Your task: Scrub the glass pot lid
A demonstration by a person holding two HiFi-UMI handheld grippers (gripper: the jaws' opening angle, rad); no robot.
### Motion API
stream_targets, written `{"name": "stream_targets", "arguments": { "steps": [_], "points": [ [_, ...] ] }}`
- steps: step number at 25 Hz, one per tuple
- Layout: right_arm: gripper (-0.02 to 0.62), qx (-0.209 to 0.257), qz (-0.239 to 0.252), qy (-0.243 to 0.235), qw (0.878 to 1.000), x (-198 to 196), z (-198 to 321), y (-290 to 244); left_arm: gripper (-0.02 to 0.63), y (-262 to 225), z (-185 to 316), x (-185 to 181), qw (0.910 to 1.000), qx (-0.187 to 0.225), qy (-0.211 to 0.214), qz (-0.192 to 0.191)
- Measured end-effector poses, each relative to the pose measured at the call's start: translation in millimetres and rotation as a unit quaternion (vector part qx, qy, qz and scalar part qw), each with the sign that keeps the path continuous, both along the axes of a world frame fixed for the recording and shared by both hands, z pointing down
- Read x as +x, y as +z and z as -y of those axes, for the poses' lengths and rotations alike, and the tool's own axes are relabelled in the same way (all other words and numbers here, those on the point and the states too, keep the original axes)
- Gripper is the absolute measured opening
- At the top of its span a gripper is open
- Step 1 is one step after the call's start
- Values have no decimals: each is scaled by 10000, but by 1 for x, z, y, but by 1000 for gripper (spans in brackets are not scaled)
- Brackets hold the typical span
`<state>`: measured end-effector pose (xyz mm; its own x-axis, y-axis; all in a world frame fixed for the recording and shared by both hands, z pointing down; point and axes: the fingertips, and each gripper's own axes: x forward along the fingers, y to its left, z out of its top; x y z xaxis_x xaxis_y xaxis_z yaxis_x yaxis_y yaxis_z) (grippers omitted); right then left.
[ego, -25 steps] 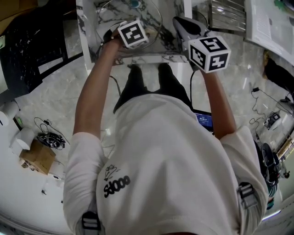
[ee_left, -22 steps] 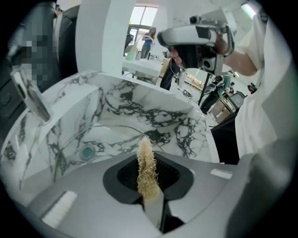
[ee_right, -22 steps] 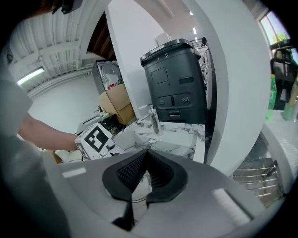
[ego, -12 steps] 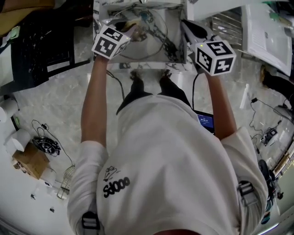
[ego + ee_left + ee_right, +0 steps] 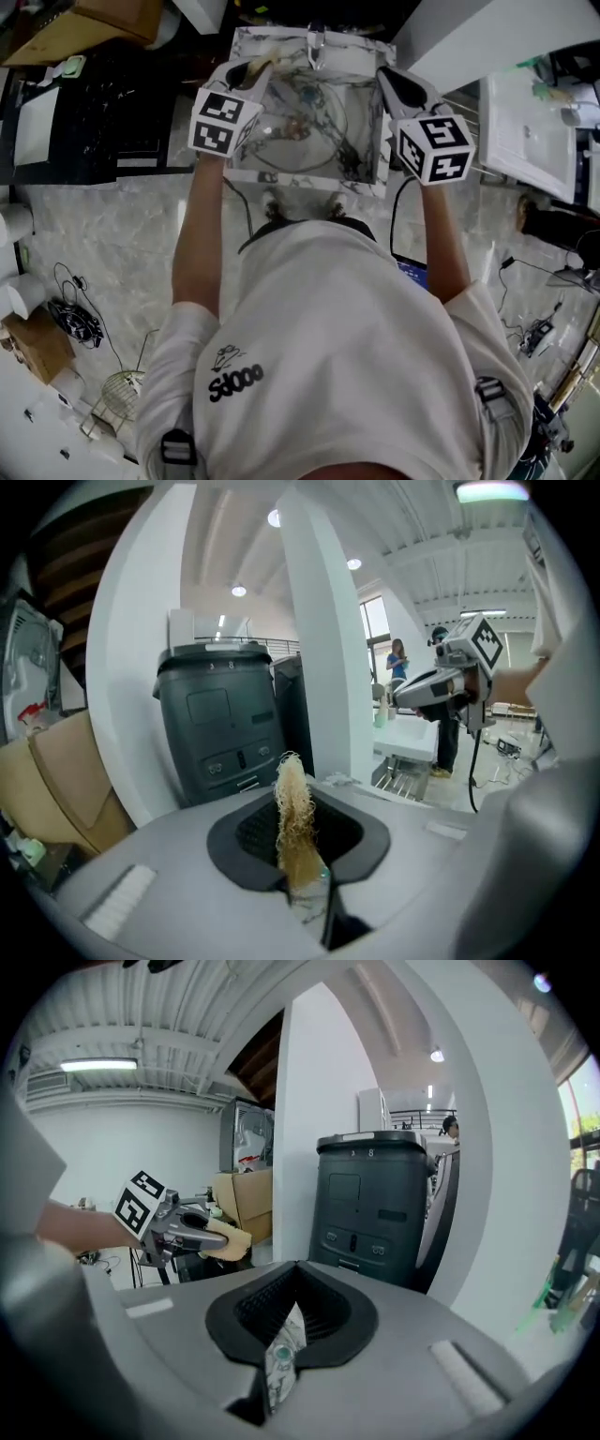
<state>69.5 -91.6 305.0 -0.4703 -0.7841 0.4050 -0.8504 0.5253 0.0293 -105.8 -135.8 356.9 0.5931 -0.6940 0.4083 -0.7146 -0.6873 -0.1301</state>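
Head view: the glass lid point(image 5: 300, 131) is seen over a marble surface point(image 5: 361, 173), between both grippers. The right gripper point(image 5: 277, 1358) is clamped on its thin clear edge. The left gripper point(image 5: 302, 878) is closed on a fibrous yellow sponge point(image 5: 292, 817).

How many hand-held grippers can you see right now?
2. The left hand-held gripper is at the left, shut on a scrub pad; the right hand-held gripper is at the right, shut on the glass lid. None seems hidden.
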Motion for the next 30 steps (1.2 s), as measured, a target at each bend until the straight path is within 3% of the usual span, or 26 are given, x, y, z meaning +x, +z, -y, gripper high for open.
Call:
{"name": "stream_targets", "arguments": {
  "steps": [6, 14, 24, 30],
  "points": [
    [3, 646, -129, -137, 9977, -14, 7, -54, 49, -83, 8, -8, 9952, 911, -176, -314],
    [2, 1479, -68, -235, 9887, -36, 11, -121, 51, -168, 0, -20, 9793, 1958, -336, -384],
    [2, 2132, -68, -221, 9767, -48, 19, -178, 51, -235, -15, -21, 9631, 2642, -127, -506],
    [2, 2200, -187, -190, 9751, -50, 19, -181, 51, -241, -17, -19, 9615, 2704, -16, -499]
  ]
}}
